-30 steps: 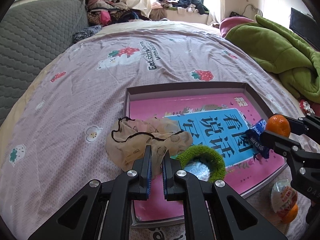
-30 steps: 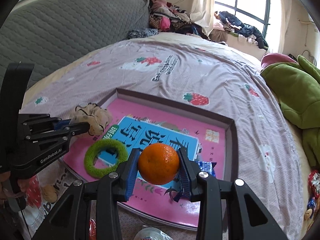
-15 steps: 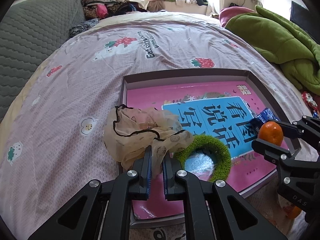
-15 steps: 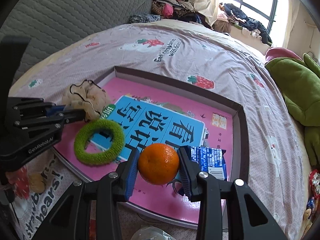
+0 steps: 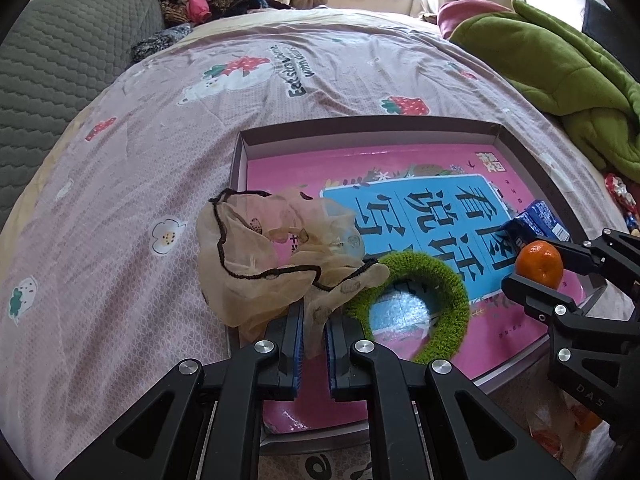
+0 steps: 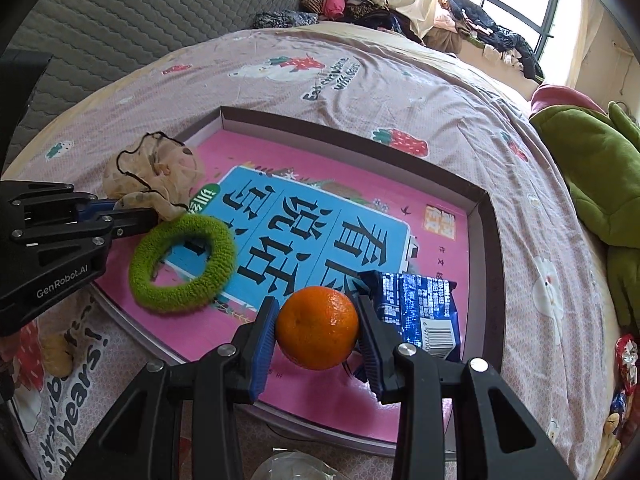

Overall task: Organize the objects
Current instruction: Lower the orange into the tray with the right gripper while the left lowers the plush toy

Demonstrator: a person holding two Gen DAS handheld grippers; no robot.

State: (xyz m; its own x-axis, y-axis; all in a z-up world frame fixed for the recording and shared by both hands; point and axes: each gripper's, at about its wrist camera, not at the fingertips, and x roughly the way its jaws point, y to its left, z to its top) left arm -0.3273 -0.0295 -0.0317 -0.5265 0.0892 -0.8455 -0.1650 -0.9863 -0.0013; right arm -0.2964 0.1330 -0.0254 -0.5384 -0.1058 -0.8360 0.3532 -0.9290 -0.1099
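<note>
Holding 2 things at once over the box lid (image 6: pixel 486 216), you have 2 ways to lose them. Your right tool (image 6: pixel 318 330) is closed onto the orange (image 6: pixel 317 327) with only the pad edges against its round sides, and it hangs just above the pink floor at about 5 o'clock in the lid, beside the blue snack packet (image 6: pixel 420 308). If you let go while it is off the floor, I judge it will roll, either against the packet or toward the low near rim at 6 o'clock and out onto the bed (image 6: pixel 360 80).

Your left tool (image 5: pixel 314 332) is nearly closed, pinching a thin fold of the sheer beige scrunchie (image 5: pixel 272 256), which straddles the lid's 9 o'clock wall, half over the bedsheet. A tail of it lies on the green scrunchie (image 5: pixel 424 304). Pull sideways and the fabric may drag that green ring along, or slip out of the narrow pinch. If the 2 tools crowd together near 6 o'clock, they could knock each other.
</note>
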